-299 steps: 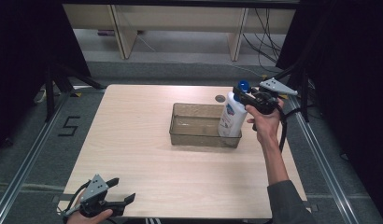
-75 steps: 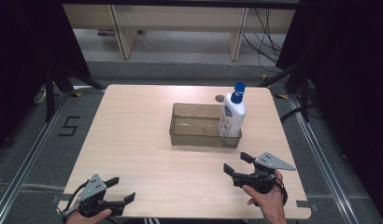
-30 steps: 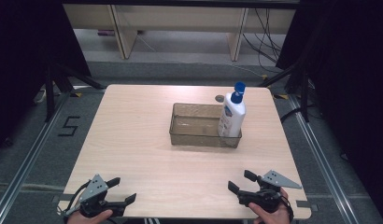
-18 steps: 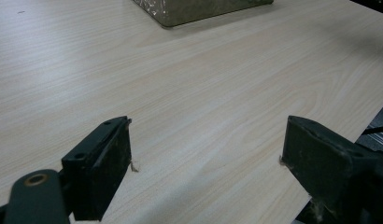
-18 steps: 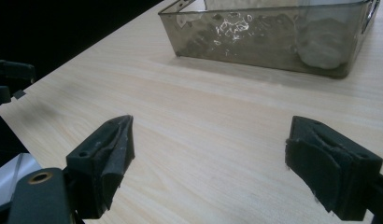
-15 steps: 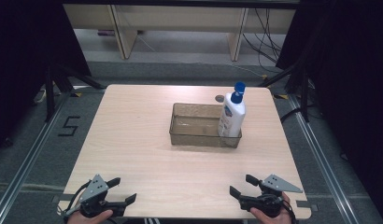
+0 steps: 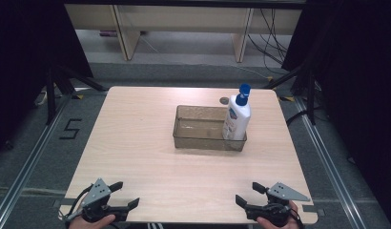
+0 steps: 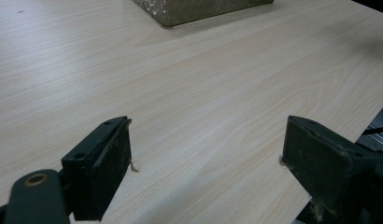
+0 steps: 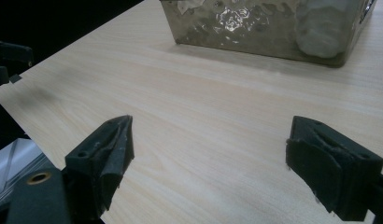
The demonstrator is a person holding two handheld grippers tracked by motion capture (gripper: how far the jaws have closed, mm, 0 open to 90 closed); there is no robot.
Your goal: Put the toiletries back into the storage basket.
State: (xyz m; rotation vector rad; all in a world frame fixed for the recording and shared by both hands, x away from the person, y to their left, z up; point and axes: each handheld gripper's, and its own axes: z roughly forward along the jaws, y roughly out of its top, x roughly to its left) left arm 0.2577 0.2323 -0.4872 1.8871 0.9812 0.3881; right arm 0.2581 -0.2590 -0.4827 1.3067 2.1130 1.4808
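So both grippers are parked at the near edge of the table (image 7: 136, 143) now. The right gripper (image 7: 254, 194) has pulled all the way back here from the far side in the last few seconds and slid the last little bit toward the person just now. Its jaws are spread wide with nothing between them, same in its own view (image 9: 208, 158). The left gripper (image 7: 124, 195) hasn't budged at its near corner the whole time, jaws also apart and empty, bare wood in front of them (image 8: 206, 161).

Further out, the lotion bottle (image 7: 236, 118) with the blue pump top stands upright inside the right end of the clear plastic bin (image 7: 193, 136), well apart from both grippers. It's been sitting there untouched since the right gripper let go.

To me that reads as done: bottle in the bin, hands back home.
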